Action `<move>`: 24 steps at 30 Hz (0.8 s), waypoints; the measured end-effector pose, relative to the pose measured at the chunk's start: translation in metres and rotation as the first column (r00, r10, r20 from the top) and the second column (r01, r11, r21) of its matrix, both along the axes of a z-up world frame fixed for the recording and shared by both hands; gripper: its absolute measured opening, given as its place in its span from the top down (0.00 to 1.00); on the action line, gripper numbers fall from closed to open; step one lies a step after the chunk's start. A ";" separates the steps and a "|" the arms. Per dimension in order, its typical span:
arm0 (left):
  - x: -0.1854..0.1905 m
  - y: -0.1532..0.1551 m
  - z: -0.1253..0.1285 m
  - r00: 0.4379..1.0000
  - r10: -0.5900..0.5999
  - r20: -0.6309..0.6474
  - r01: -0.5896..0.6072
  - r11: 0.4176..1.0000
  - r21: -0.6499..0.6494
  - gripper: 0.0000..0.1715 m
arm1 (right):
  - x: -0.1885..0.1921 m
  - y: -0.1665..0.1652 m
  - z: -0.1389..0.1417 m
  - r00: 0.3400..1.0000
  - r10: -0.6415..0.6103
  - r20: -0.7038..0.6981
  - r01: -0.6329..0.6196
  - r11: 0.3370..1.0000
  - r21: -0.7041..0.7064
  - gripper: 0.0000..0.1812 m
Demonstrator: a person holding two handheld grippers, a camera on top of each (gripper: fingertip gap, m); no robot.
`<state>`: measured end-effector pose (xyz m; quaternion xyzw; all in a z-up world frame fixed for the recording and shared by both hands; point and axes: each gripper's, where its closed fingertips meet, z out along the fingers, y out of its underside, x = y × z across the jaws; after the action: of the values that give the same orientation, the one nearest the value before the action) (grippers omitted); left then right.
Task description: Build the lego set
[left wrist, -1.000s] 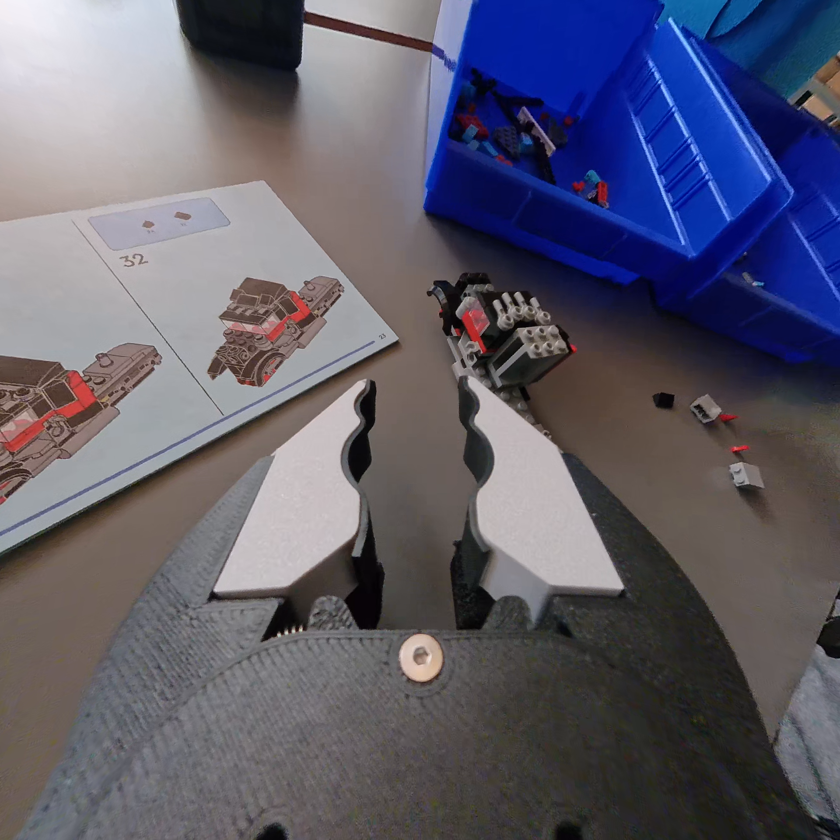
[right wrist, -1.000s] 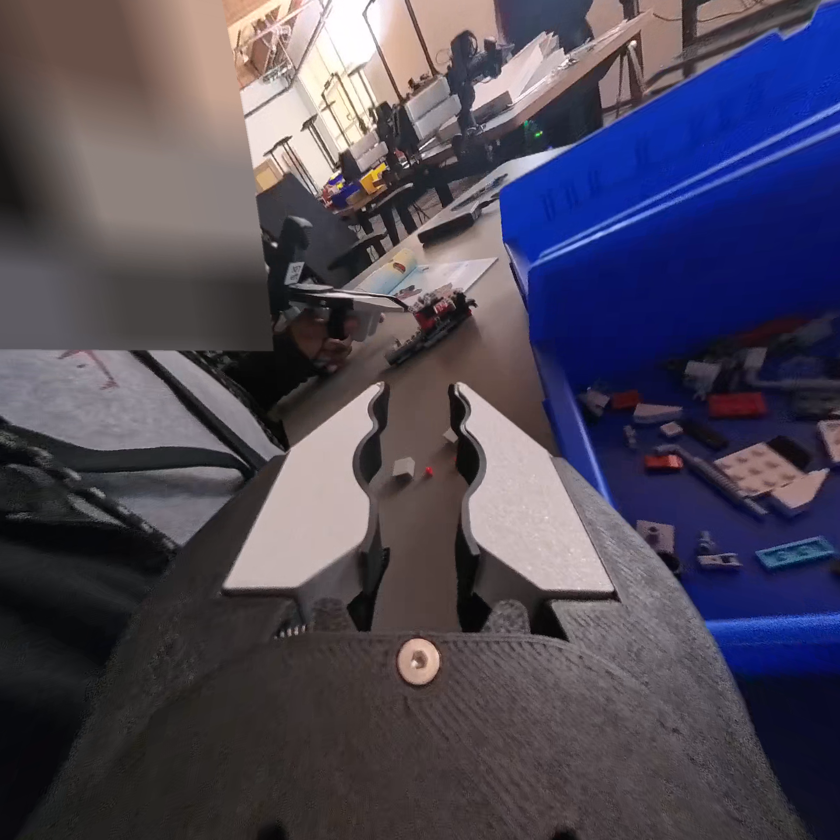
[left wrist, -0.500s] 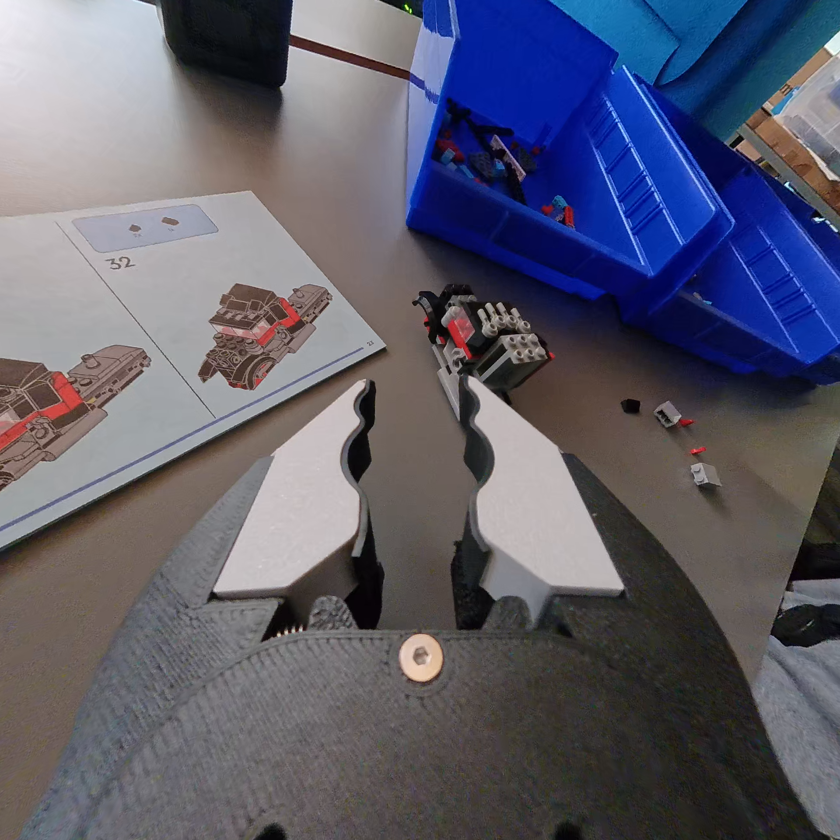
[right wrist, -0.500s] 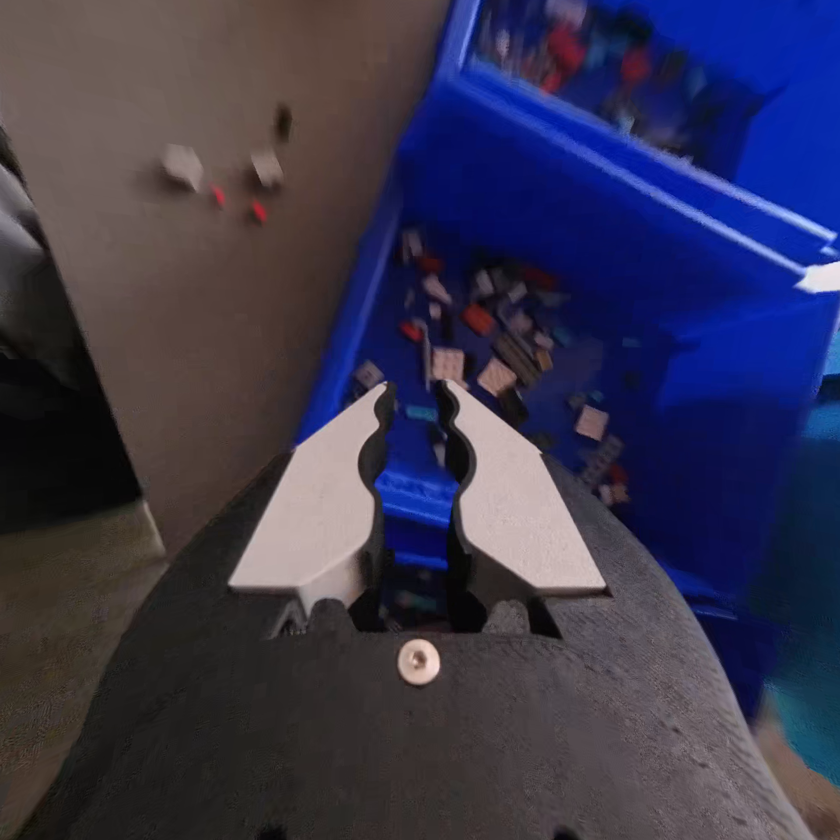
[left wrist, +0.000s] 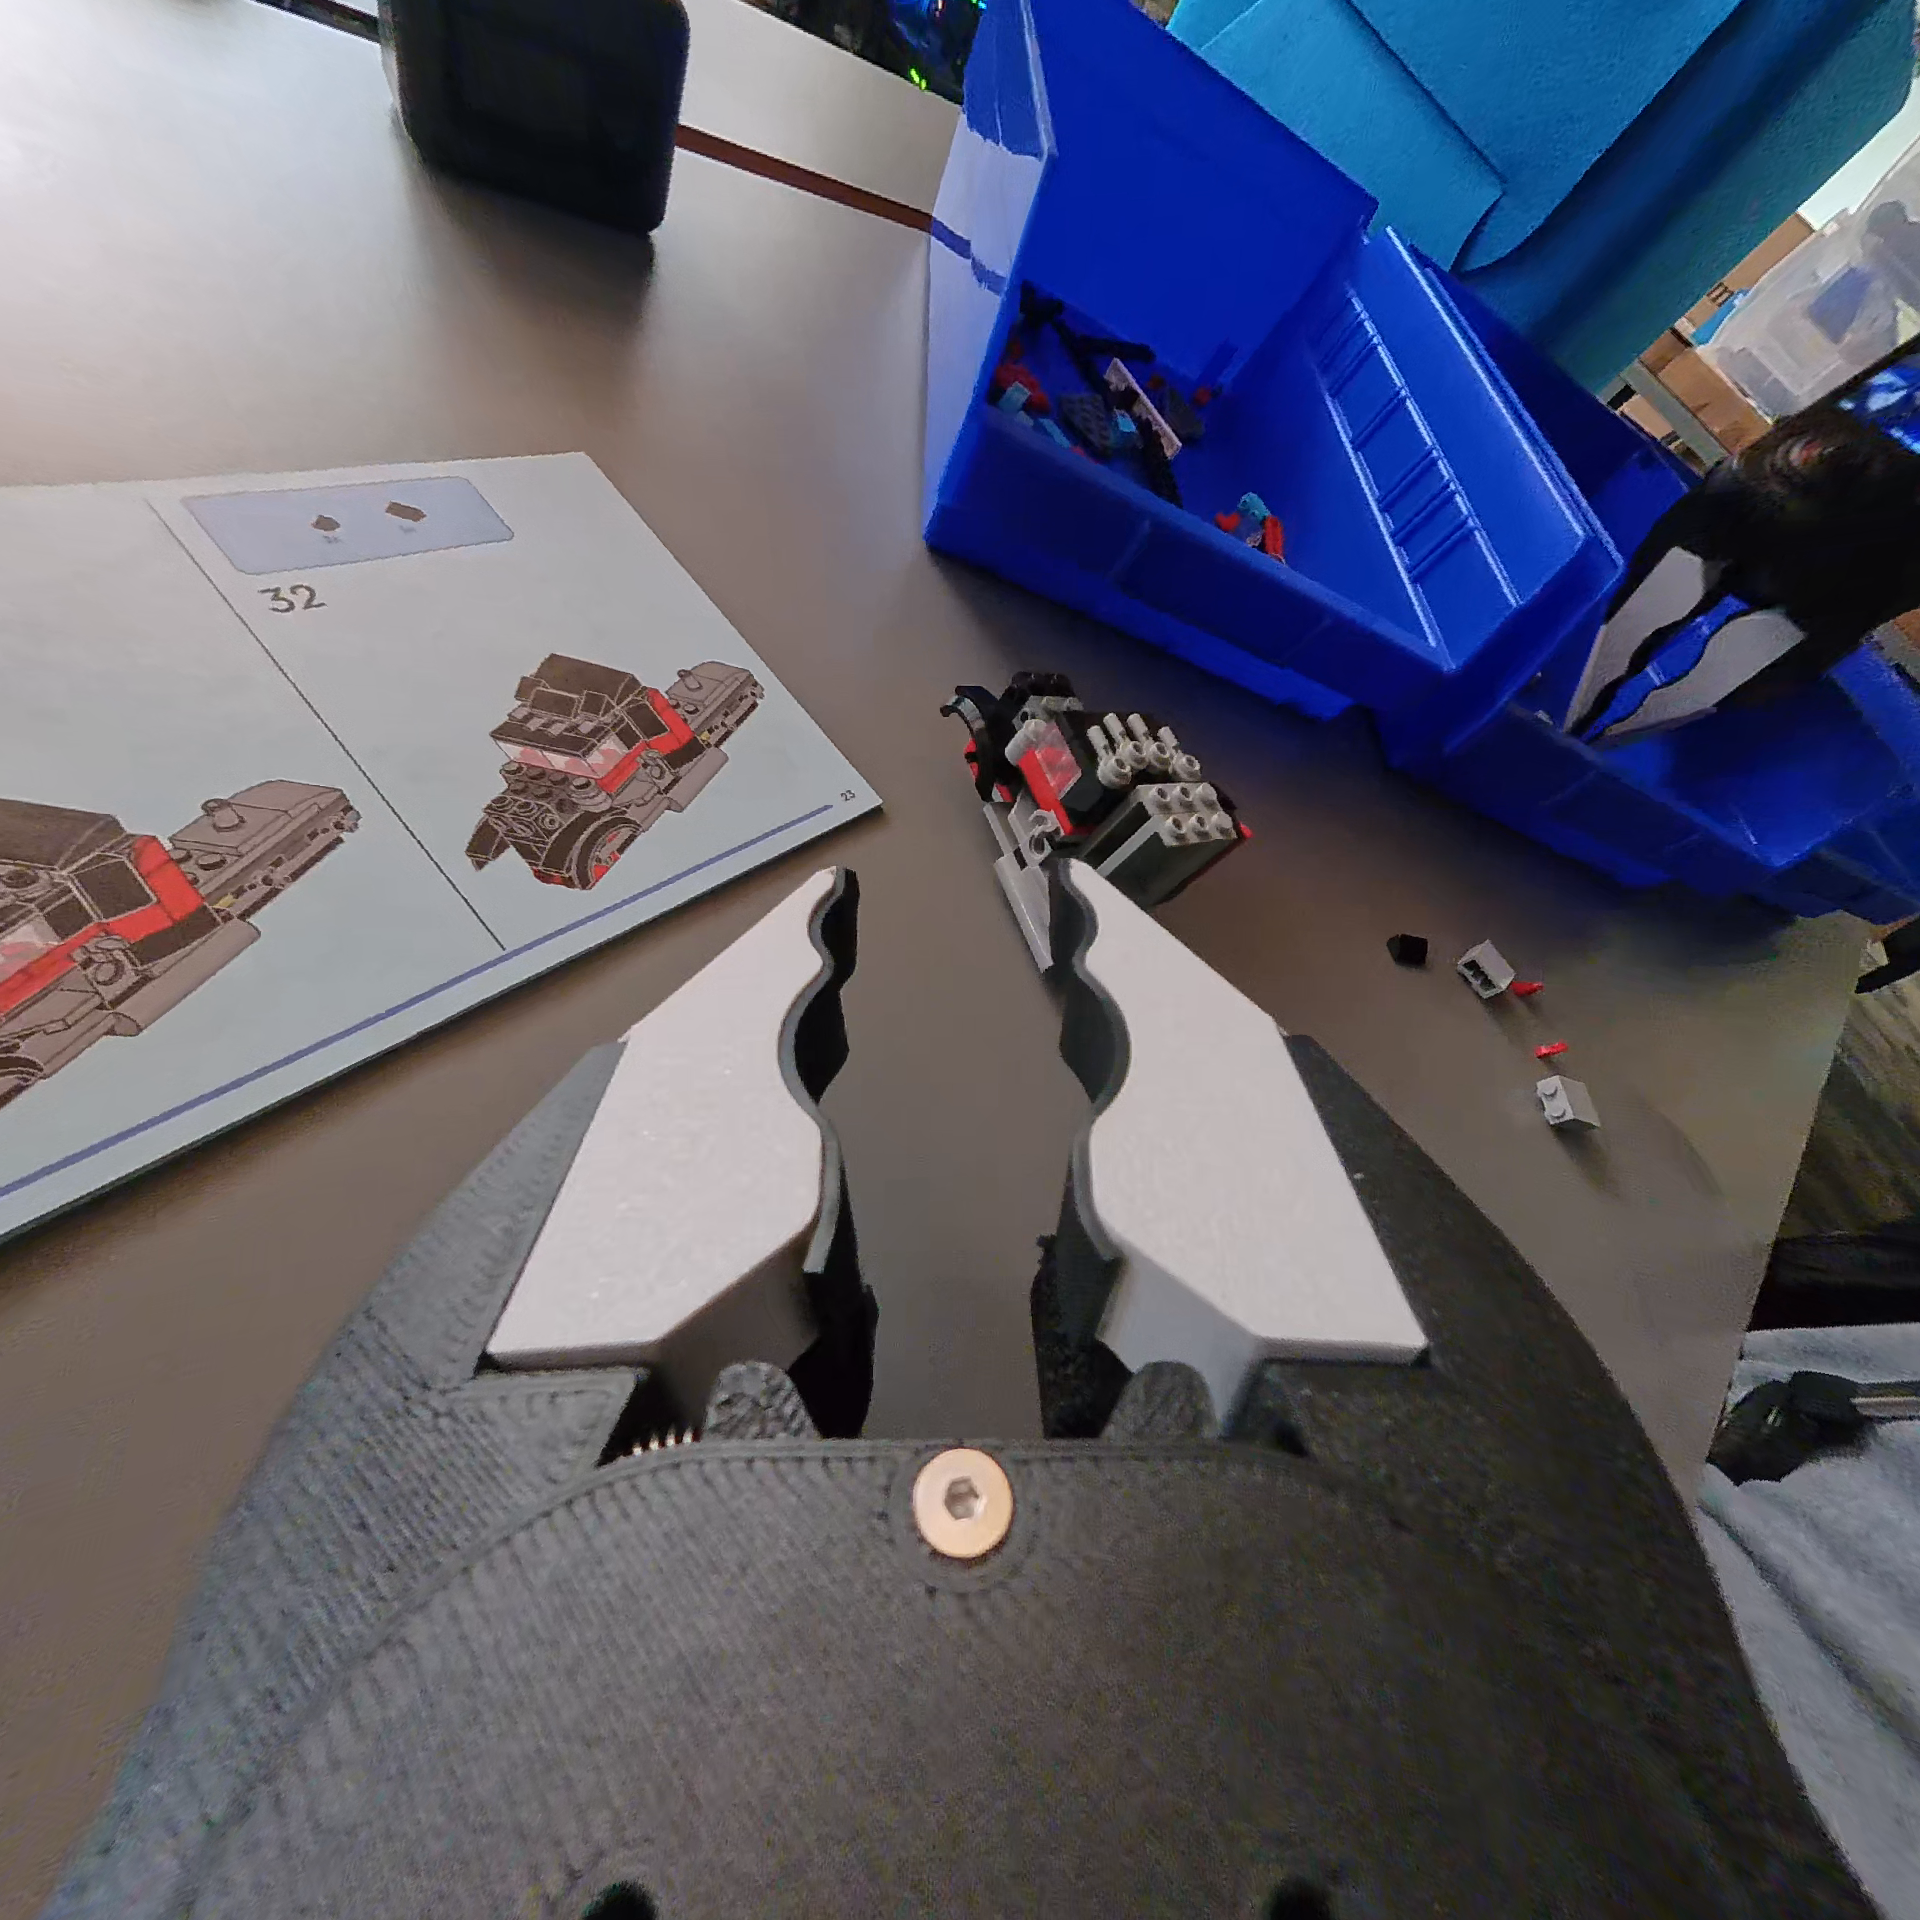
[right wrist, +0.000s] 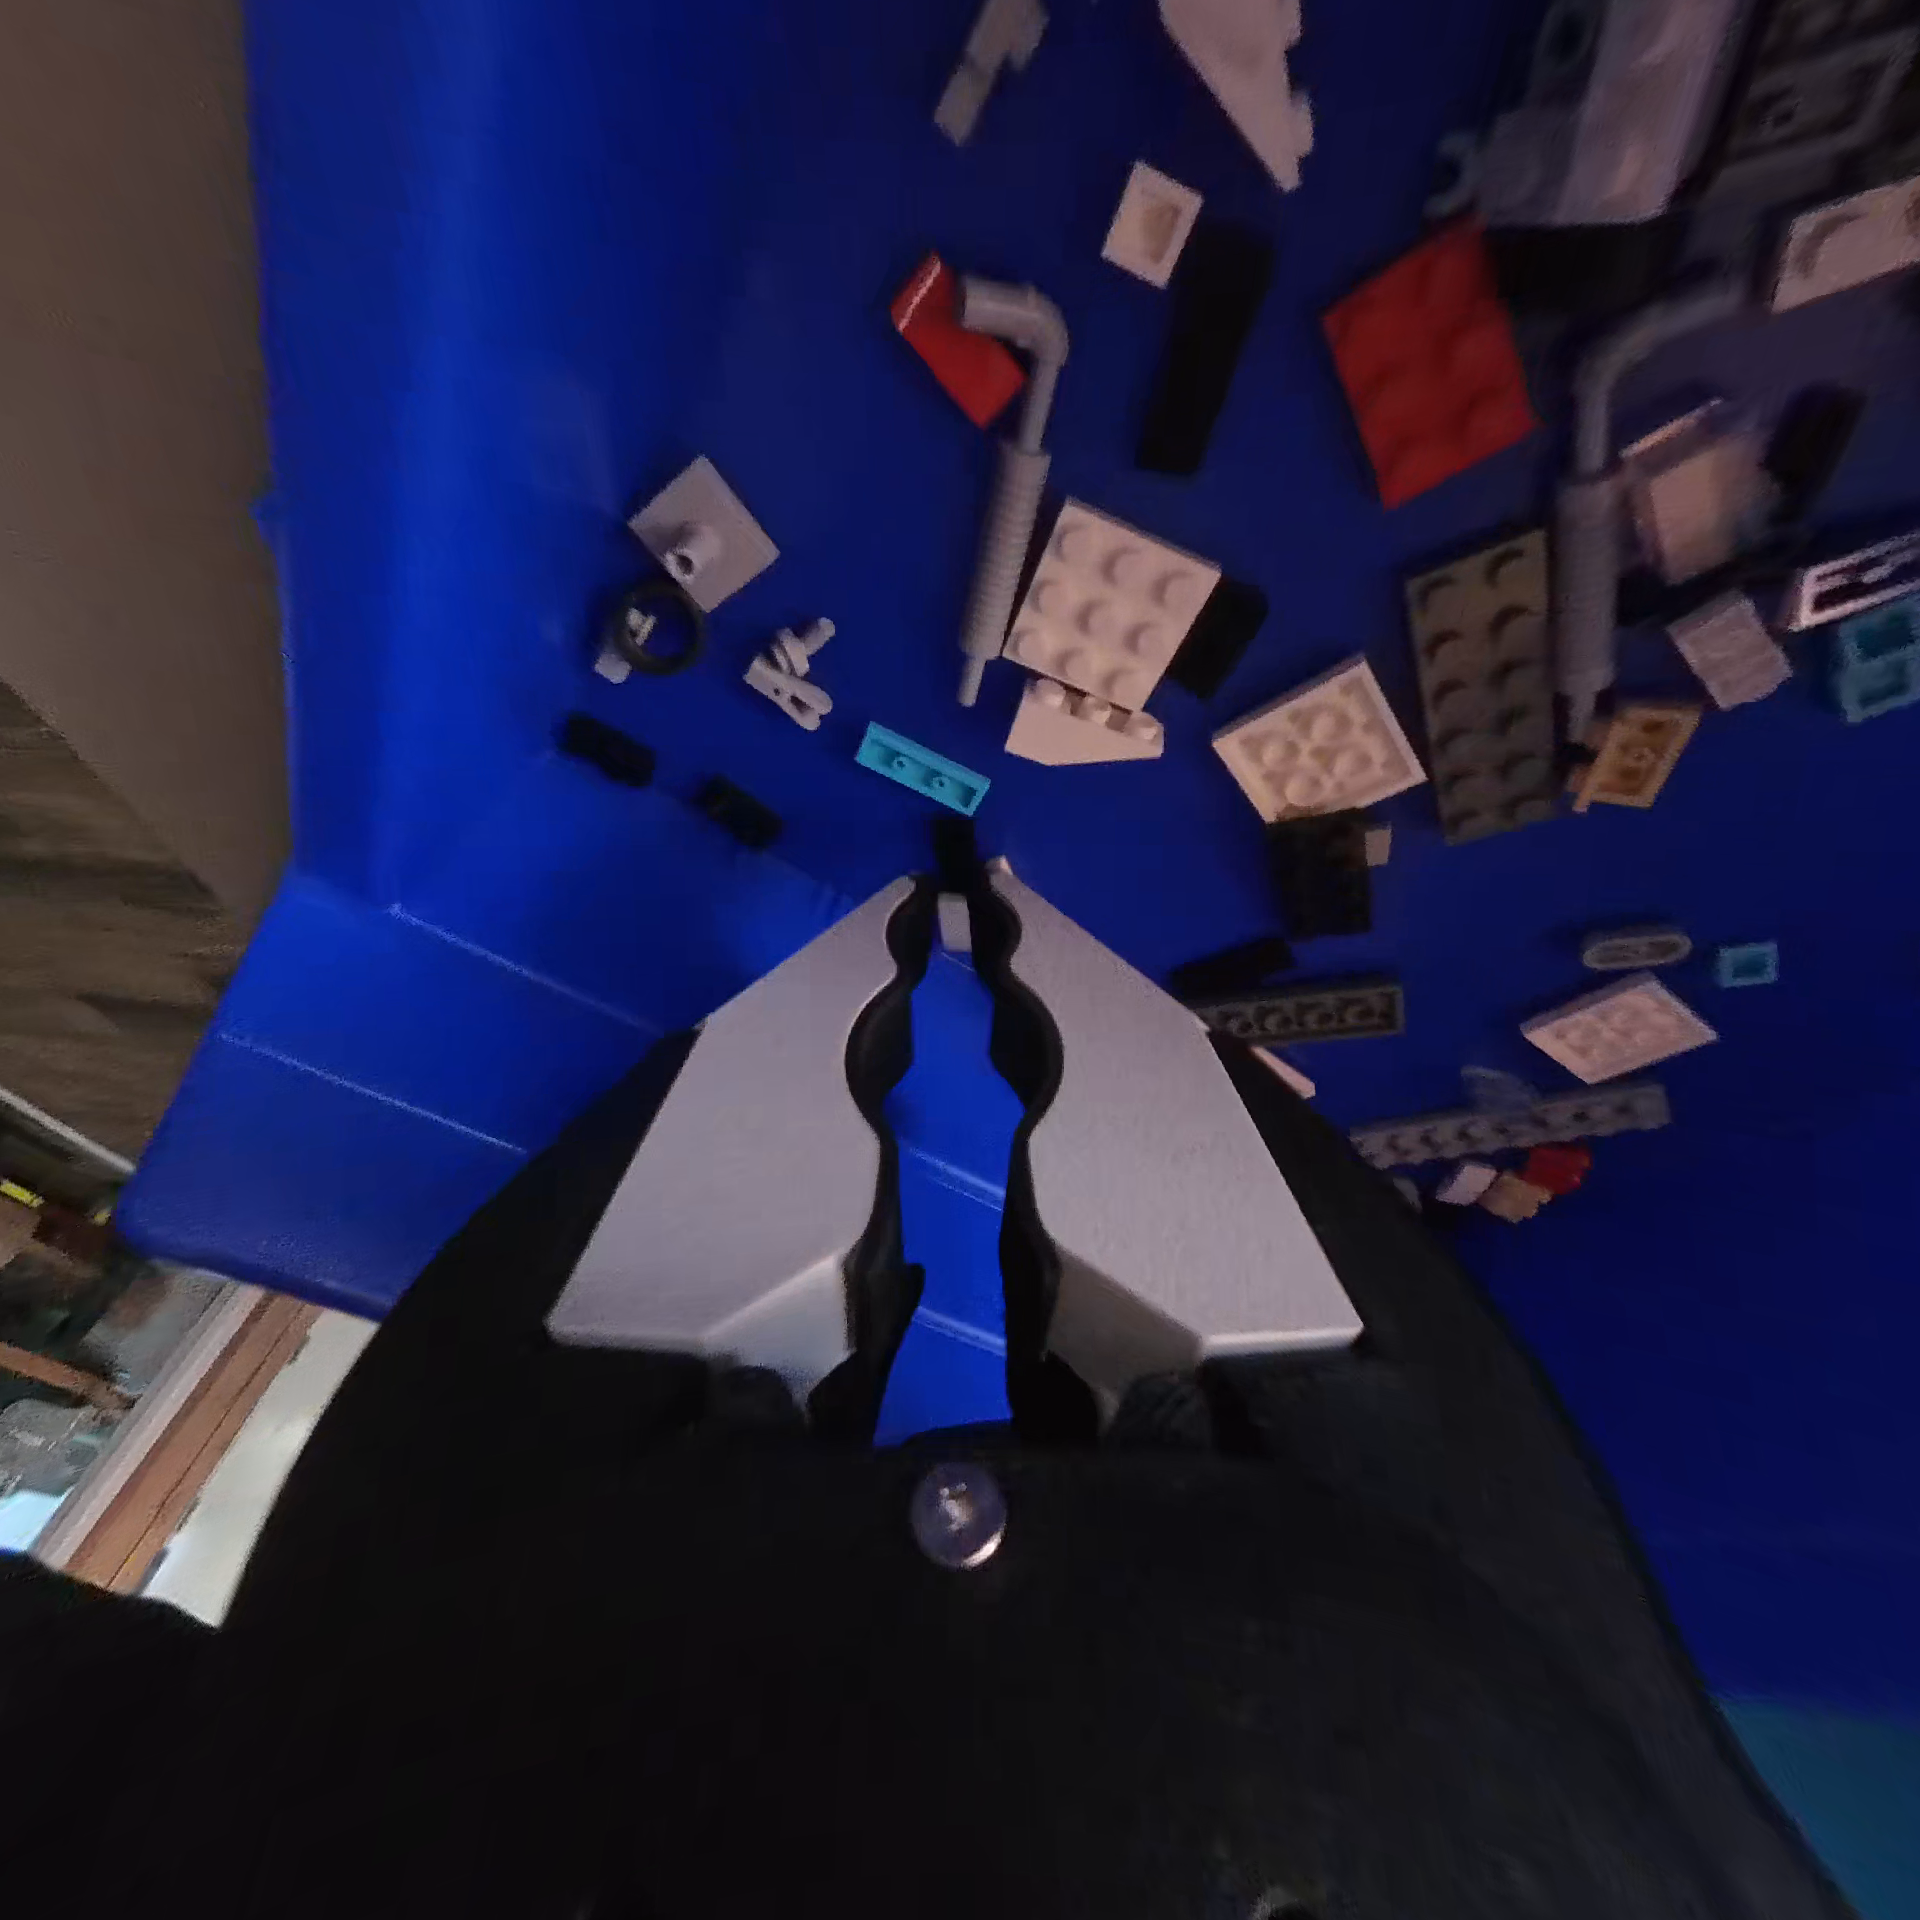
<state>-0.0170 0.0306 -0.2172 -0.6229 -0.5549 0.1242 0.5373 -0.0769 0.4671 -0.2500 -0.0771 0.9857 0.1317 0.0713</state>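
Observation:
The part-built black, red and grey lego truck point(left wrist: 1101, 790) lies on the dark table just past my left gripper point(left wrist: 956, 883), which is open and empty above the table. The instruction booklet point(left wrist: 416, 727) lies open to its left. My right gripper point(right wrist: 958, 881) is down inside a blue bin point(right wrist: 499, 1039) of loose pieces. Its jaws are nearly together, with a small pale grey piece point(right wrist: 954, 923) pinched between the tips and a small black piece point(right wrist: 951, 840) just beyond. The right gripper also shows in the left wrist view point(left wrist: 1600, 717).
Two blue bins point(left wrist: 1164, 582) point(left wrist: 1766, 821) stand side by side at the back right. Small black, grey and red loose pieces point(left wrist: 1486, 968) lie on the table right of the truck. A black box point(left wrist: 540, 104) stands at the back. The table edge runs along the right. Some 45 centimetres of space lies between my two pairs of fingers.
My right gripper has swung from the table down into the blue bin and its jaws have narrowed onto a small piece. My left gripper has risen slightly and stays open.

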 end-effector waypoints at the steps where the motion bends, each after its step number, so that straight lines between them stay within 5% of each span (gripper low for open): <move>1: 0.000 0.001 -0.001 1.000 -0.004 0.004 0.004 1.000 0.001 0.78 | 0.001 -0.001 -0.001 1.000 0.002 0.007 -0.002 1.000 -0.002 0.95; 18: 0.001 0.001 0.003 1.000 -0.013 -0.008 0.014 1.000 0.028 0.78 | -0.003 -0.001 -0.007 0.995 0.030 -0.097 -0.028 0.999 0.023 0.94; 22: 0.002 0.000 0.004 1.000 -0.015 -0.015 0.015 0.999 0.039 0.78 | -0.009 -0.024 0.025 0.980 -0.093 -0.177 0.058 0.980 -0.193 0.95; 24: 0.002 0.000 0.005 1.000 -0.012 -0.019 0.013 0.999 0.043 0.78 | -0.006 -0.050 0.054 0.961 -0.200 -0.190 0.111 0.911 -0.397 0.94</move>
<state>-0.0149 0.0301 -0.2122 -0.6135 -0.5484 0.1146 0.5565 -0.0825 0.4172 -0.1959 0.0051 0.9970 -0.0612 -0.0475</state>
